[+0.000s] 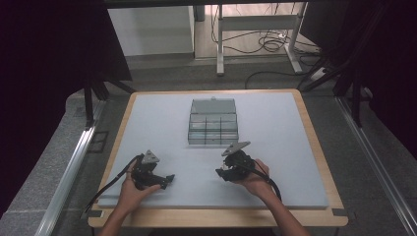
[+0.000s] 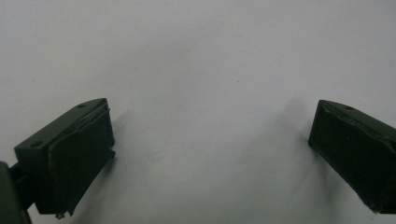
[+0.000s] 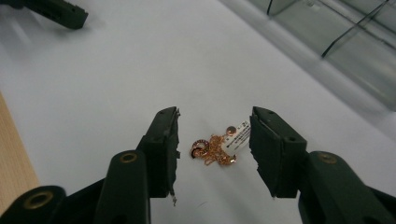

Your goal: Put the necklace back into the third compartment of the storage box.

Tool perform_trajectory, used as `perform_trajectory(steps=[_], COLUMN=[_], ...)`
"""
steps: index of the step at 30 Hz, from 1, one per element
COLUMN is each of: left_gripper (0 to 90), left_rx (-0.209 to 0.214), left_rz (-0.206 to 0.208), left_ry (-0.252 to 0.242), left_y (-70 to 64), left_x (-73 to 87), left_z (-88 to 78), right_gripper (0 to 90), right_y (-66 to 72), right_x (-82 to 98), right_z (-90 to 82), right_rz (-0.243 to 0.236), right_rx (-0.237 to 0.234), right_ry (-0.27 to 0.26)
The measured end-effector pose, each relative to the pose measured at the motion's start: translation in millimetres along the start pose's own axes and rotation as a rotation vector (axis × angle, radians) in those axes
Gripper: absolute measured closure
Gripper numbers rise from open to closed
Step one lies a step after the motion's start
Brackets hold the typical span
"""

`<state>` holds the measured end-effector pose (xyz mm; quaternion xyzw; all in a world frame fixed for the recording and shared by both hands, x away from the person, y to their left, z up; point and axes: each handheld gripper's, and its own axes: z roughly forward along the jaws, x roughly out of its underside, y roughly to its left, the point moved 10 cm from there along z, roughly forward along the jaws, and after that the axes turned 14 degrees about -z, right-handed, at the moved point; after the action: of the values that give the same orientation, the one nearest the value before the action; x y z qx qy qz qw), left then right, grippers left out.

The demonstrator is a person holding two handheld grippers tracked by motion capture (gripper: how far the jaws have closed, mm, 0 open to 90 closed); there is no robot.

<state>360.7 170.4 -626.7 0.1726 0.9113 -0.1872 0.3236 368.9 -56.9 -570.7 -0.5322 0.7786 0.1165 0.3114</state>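
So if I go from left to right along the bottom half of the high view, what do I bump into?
Left hand → left gripper → right gripper → right hand.
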Motion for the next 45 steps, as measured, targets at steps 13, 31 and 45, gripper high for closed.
perform_trajectory(steps=[13, 31, 45], left_gripper=[0.0, 0.0, 0.0], left_rx=[0.0, 0.0, 0.0], left_rz=[0.0, 0.001, 0.0], left_ry=[0.0, 0.0, 0.0], left_y=[0.0, 0.0, 0.0], left_x=[0.0, 0.0, 0.0], left_z=[0.0, 0.1, 0.1], right_gripper=[63.8, 80.3, 83.5], right_y=[9.0, 9.8, 6.9], right_x=[9.4, 12.1, 12.3], right_z=[18.3, 24.2, 23.8], right_rz=[-0.033, -0.068, -0.049], right_rx=[-0.039, 0.024, 0.015], right_ry=[0.069, 0.125, 0.118])
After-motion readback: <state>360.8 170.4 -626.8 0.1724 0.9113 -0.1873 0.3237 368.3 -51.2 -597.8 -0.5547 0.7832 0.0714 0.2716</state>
